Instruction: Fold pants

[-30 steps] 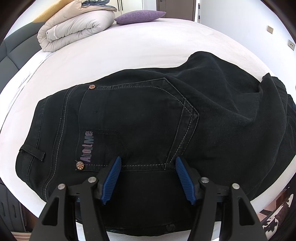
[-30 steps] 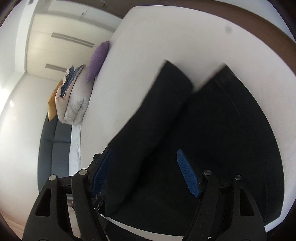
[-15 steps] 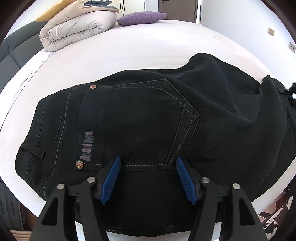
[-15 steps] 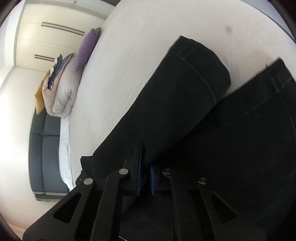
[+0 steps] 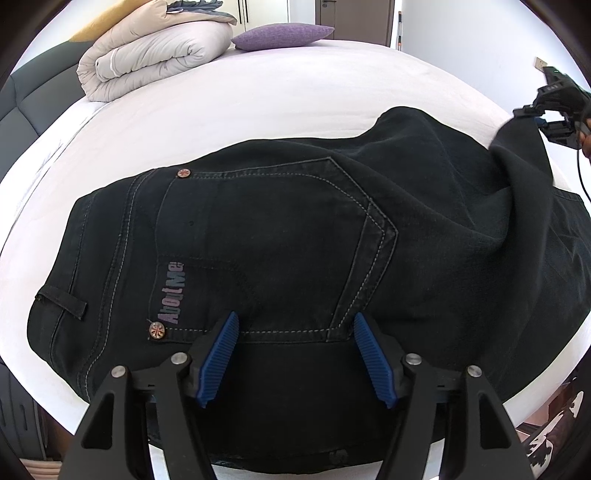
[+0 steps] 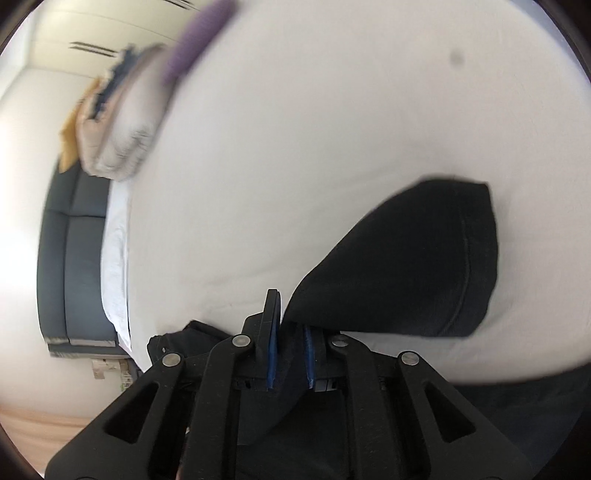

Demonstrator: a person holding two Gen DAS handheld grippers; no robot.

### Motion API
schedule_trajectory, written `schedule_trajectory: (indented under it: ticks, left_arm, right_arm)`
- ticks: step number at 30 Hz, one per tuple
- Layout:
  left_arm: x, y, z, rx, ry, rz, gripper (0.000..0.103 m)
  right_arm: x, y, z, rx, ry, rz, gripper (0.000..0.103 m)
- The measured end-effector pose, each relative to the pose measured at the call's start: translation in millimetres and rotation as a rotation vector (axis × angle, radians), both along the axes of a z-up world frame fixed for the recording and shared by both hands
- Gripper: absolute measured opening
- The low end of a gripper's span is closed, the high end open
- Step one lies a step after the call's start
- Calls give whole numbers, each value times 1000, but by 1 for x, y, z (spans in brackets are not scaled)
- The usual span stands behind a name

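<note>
Black jeans [image 5: 288, 236] lie on the white bed [image 5: 258, 99], seat side up, with a stitched back pocket and an "About Me" label. My left gripper [image 5: 295, 354] is open, its blue pads over the lower edge of the seat. My right gripper [image 6: 290, 343] is shut on a trouser leg [image 6: 413, 266] and holds it lifted above the bed; the hem end hangs to the right. In the left wrist view the right gripper [image 5: 554, 110] shows at the far right, pulling that leg [image 5: 524, 173] up.
A rolled beige duvet [image 5: 147, 59] and a purple pillow [image 5: 284, 35] lie at the far end of the bed. A dark padded headboard [image 5: 22, 99] is on the left. The bed's near edge runs just below the jeans.
My right gripper closed on the trouser leg and has lifted it off the bed, swinging upward. My left gripper has stayed open over the seat.
</note>
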State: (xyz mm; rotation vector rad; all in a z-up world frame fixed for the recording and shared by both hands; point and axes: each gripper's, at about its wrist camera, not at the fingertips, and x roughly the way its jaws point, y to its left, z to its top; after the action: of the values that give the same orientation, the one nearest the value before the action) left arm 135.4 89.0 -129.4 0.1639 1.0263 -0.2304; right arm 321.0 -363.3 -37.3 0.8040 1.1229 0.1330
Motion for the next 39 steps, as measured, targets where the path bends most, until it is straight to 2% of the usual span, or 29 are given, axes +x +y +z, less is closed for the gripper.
schedule_trajectory:
  ticks: [2, 5, 7, 9, 11, 14, 16, 17, 20, 22, 26, 29, 31, 32, 34, 35, 37, 39]
  left_arm:
    - [0, -3, 0, 3, 0, 1, 69]
    - [-1, -5, 0, 6, 1, 7, 69]
    - [0, -7, 0, 6, 1, 10, 69]
    - [1, -8, 0, 8, 2, 10, 69]
    - [2, -8, -1, 8, 3, 9, 69]
    - [2, -8, 0, 7, 2, 8, 69]
    - [2, -8, 0, 6, 1, 7, 69]
    - [2, -8, 0, 6, 0, 6, 69]
    - [0, -7, 1, 4, -2, 5, 69]
    - [0, -7, 1, 5, -3, 5, 69]
    - [-1, -6, 0, 6, -3, 7, 69]
    - [-1, -6, -1, 10, -4, 9, 69]
    - [-1, -6, -1, 10, -3, 10, 69]
    - [0, -6, -1, 9, -2, 10, 69]
    - [0, -6, -1, 7, -2, 9, 69]
    - [0, -6, 0, 7, -2, 8, 70]
    - [0, -6, 0, 5, -2, 6, 70]
    - [1, -5, 0, 8, 0, 5, 70]
  right_arm:
    - [-5, -5, 13, -31, -90, 13, 11]
    - [-11, -19, 29, -14, -147, 8, 11]
    - [-7, -23, 45, -39, -185, 30, 11]
    - [-1, -21, 62, -103, -185, 72, 11]
    - [3, -10, 69, -114, -175, 81, 11]
    - [-3, -28, 67, -22, -140, -2, 11]
    - [-6, -42, 54, 28, -95, -76, 11]
    - [-9, -49, 45, 57, -101, -121, 11]
    - [-45, -77, 54, 82, -244, -237, 11]
    - [-65, -88, 68, 96, -319, -265, 10]
    - [-105, -98, 86, 92, -368, -260, 10]
    - [-124, -93, 88, 99, -432, -275, 11]
    - [-130, -96, 81, 91, -437, -295, 11]
    - [-156, -109, 70, 97, -430, -290, 11]
    - [-158, -116, 54, 94, -405, -243, 16]
    - [-147, -112, 50, 42, -378, -199, 23]
    - [-136, -113, 47, -87, -375, -119, 31]
    - [-128, -114, 45, -191, -401, -19, 54]
